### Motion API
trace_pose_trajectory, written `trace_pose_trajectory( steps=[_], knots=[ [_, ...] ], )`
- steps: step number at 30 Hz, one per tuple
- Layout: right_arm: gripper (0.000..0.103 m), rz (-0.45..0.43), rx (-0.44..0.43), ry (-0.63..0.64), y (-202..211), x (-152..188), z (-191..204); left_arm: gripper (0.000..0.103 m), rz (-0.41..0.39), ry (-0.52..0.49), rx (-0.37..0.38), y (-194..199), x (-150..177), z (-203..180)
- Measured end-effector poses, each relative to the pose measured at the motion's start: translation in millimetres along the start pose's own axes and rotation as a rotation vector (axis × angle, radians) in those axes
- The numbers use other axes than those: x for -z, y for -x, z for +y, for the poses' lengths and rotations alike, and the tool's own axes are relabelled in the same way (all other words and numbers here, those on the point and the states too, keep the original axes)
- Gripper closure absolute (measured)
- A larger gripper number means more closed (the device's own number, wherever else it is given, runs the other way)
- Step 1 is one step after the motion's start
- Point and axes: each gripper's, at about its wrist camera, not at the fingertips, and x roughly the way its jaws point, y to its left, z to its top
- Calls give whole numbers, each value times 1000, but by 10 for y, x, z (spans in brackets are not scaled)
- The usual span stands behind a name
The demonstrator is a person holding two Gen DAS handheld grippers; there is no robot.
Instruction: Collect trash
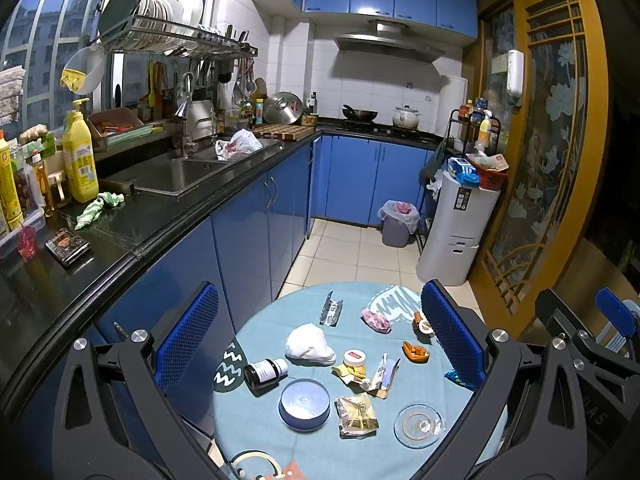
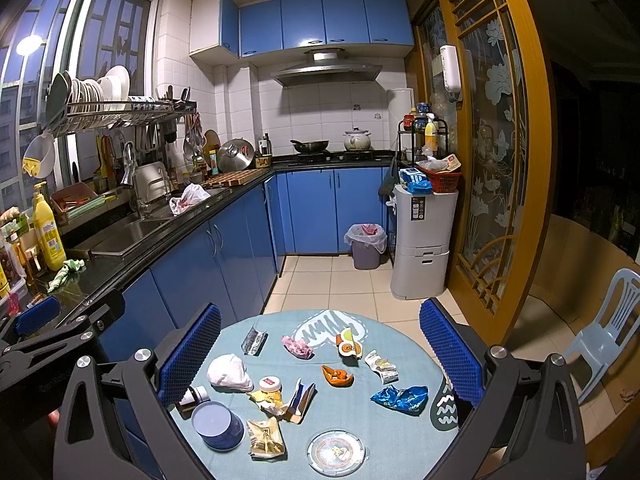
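The round bench [image 2: 384, 420] under its teal cloth carried the scattered trash. The lined grey bin [image 2: 366, 246] stood at 12 o'clock on the floor, well apart, so each piece needed carrying. A crumpled white tissue [image 2: 229, 372] lay at 9 o'clock, a blue foil wrapper [image 2: 400, 398] at 3 o'clock. Left gripper [image 1: 320, 344] and right gripper [image 2: 320, 356] both hung spread wide, empty, probably choosing.
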Motion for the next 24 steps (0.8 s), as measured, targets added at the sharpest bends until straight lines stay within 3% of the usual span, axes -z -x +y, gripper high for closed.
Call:
trace_pose_trajectory(
  steps=[24],
  knots=[
    [6,2,-5,-3,-10,28,-16,3,12,-1,1,-35,37,0]
  ],
)
